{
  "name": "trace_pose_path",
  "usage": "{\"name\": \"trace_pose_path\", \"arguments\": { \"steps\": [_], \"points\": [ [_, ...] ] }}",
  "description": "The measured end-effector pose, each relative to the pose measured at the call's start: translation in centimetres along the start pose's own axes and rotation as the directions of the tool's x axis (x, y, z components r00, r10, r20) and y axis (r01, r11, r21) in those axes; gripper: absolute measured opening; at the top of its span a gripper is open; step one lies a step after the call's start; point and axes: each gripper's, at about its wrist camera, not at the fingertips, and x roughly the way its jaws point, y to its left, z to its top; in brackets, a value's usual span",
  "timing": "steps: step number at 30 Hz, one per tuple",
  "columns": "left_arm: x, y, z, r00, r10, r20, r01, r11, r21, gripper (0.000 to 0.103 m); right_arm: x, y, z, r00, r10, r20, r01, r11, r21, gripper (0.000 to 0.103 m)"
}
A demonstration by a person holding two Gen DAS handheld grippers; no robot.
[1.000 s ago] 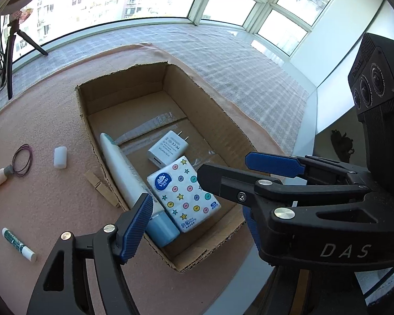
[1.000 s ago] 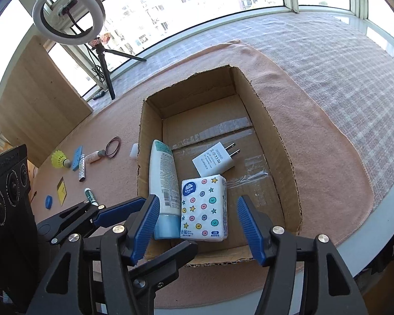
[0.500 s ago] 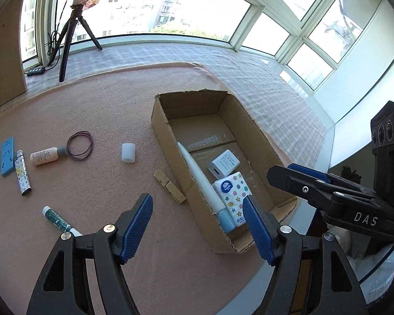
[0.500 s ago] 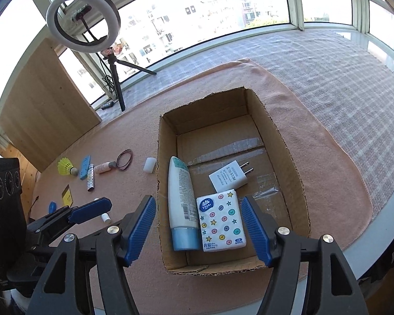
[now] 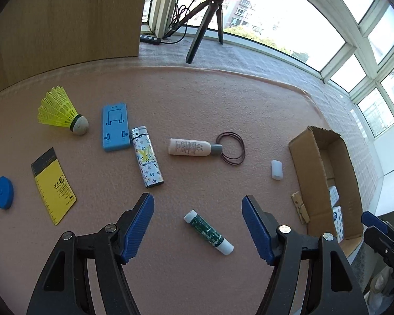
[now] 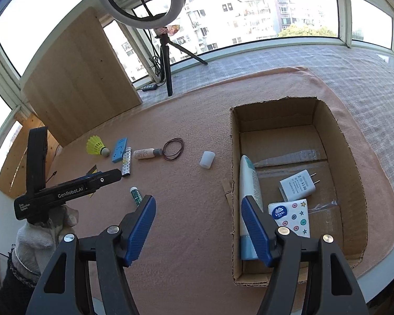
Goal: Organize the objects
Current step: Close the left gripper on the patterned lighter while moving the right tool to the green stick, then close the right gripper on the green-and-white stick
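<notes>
My left gripper (image 5: 197,225) is open and empty, hovering above a green glue stick (image 5: 208,231) on the pink mat. Beyond it lie a patterned lighter (image 5: 146,157), a small lotion bottle (image 5: 193,147), a hair band (image 5: 231,148), a blue phone stand (image 5: 114,128), a yellow shuttlecock (image 5: 61,111), a yellow card (image 5: 54,185) and a blue disc (image 5: 4,192). My right gripper (image 6: 198,224) is open and empty, just left of the cardboard box (image 6: 352,162). The box holds a tube (image 6: 248,183), a charger (image 6: 298,185) and a tissue pack (image 6: 291,215).
A white cap (image 5: 276,169) and a wooden clothespin (image 5: 300,207) lie near the box (image 5: 308,173). A ring light tripod (image 6: 168,60) and a wooden board (image 6: 76,84) stand at the back. The mat's edge runs close to the box's right side.
My left gripper has swung left, away from the box, and now sits over the loose items and the glue stick. My right gripper has drawn back left from the box.
</notes>
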Motion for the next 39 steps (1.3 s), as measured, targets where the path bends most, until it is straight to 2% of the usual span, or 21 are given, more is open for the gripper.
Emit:
{"name": "trace_pose_path", "arguments": {
  "steps": [3, 7, 13, 18, 22, 27, 32, 34, 39],
  "points": [
    [1.2, 2.1, 0.9, 0.999, 0.031, -0.018, -0.032, 0.999, -0.044, 0.062, 1.3, 1.3, -0.3, 1.000, 0.012, -0.026, -0.013, 1.000, -0.025, 0.064],
    [2.9, 3.9, 2.1, 0.997, 0.061, -0.038, -0.064, 0.995, -0.077, 0.060, 3.1, 2.7, -0.8, 0.997, 0.037, -0.063, -0.040, 0.998, -0.042, 0.064],
    [5.7, 4.4, 3.5, 0.992, 0.095, -0.081, -0.100, 0.993, -0.061, 0.051, 5.4, 4.4, -1.6, 0.992, 0.044, -0.118, -0.053, 0.996, -0.073, 0.064],
    [7.4, 3.8, 4.0, 0.986, 0.118, -0.115, -0.122, 0.992, -0.030, 0.051, 6.4, 4.9, -1.8, 0.988, 0.049, -0.148, -0.062, 0.995, -0.081, 0.064],
    [7.8, 3.2, 4.4, 0.983, 0.148, -0.104, -0.149, 0.989, -0.004, 0.051, 7.1, 5.2, -1.8, 0.986, 0.042, -0.160, -0.057, 0.994, -0.089, 0.064],
    [7.9, 2.9, 4.4, 0.981, 0.167, -0.099, -0.165, 0.986, 0.025, 0.034, 8.5, 5.7, -1.7, 0.983, 0.040, -0.182, -0.061, 0.992, -0.108, 0.064],
    [7.7, 3.1, 4.0, 0.983, 0.152, -0.100, -0.149, 0.988, 0.039, 0.025, 10.6, 6.7, -1.6, 0.977, 0.032, -0.211, -0.062, 0.989, -0.136, 0.055],
    [7.6, 3.3, 3.7, 0.986, 0.138, -0.098, -0.135, 0.990, 0.033, 0.025, 11.6, 7.3, -1.6, 0.974, 0.023, -0.225, -0.059, 0.986, -0.155, 0.048],
    [6.7, 4.1, 2.5, 0.990, 0.104, -0.094, -0.104, 0.995, -0.001, 0.025, 14.1, 8.6, -1.7, 0.966, 0.000, -0.259, -0.054, 0.978, -0.204, 0.042]
  ]
}}
